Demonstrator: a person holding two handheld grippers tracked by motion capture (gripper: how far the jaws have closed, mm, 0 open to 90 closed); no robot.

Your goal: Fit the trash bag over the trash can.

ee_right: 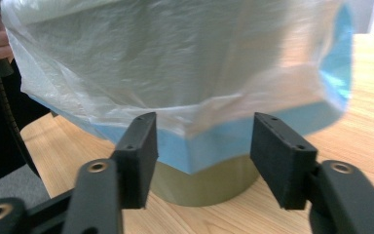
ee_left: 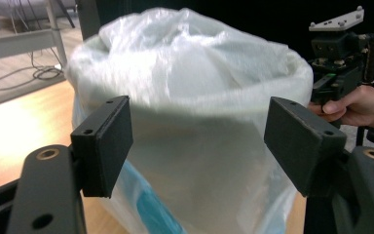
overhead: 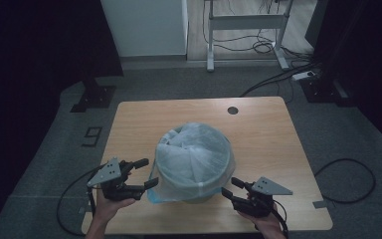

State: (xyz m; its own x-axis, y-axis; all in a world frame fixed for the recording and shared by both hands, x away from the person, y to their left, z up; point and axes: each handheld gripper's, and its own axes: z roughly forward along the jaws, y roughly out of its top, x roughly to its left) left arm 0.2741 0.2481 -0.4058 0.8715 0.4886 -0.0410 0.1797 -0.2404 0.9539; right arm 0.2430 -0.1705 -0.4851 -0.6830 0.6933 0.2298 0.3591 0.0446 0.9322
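1. The left gripper stood at the bin's nine o'clock, jaws wide and holding nothing — likely ready to tug the liner's skirt down.
2. The right gripper sat at five o'clock, jaws apart, empty, just off the liner's blue hem.
3. The olive waste bin stood mid-table, its translucent white bag liner draped over the rim — crumpled, bunched inside.

Grey carpet, white wall panel, dim light.
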